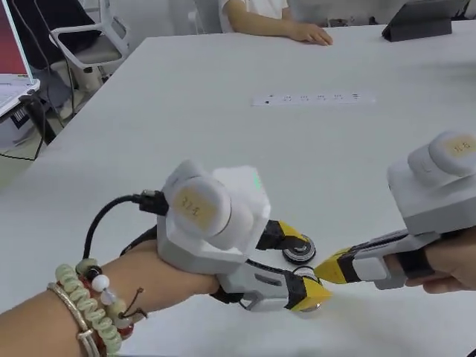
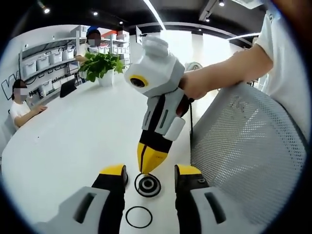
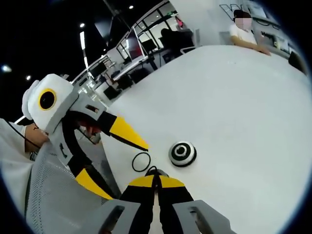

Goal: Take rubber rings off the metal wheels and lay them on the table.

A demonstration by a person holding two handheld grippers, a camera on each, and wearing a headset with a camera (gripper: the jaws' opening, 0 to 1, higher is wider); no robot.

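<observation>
A small metal wheel (image 2: 147, 185) with black rings on it lies flat on the white table (image 1: 223, 111), between the tips of my left gripper (image 2: 147, 170). That gripper is open and its jaws stand apart from the wheel on both sides. One loose black rubber ring (image 2: 138, 217) lies on the table further back between those jaws. My right gripper (image 3: 155, 178) is shut, with a thin black arc of rubber ring (image 3: 153, 169) pinched at its tips. It points at the wheel (image 3: 182, 153) from close by, and the loose ring (image 3: 141, 161) lies beside it. The head view has the wheel (image 1: 299, 253) left of the right gripper (image 1: 321, 269).
A white strip with printed marks (image 1: 312, 98) lies mid-table. A person's forearm (image 1: 275, 26) rests at the far edge, near a dark tablet stand (image 1: 416, 26). A mesh chair back (image 2: 243, 146) stands close on the near side. Office chairs (image 1: 89, 44) stand to the far left.
</observation>
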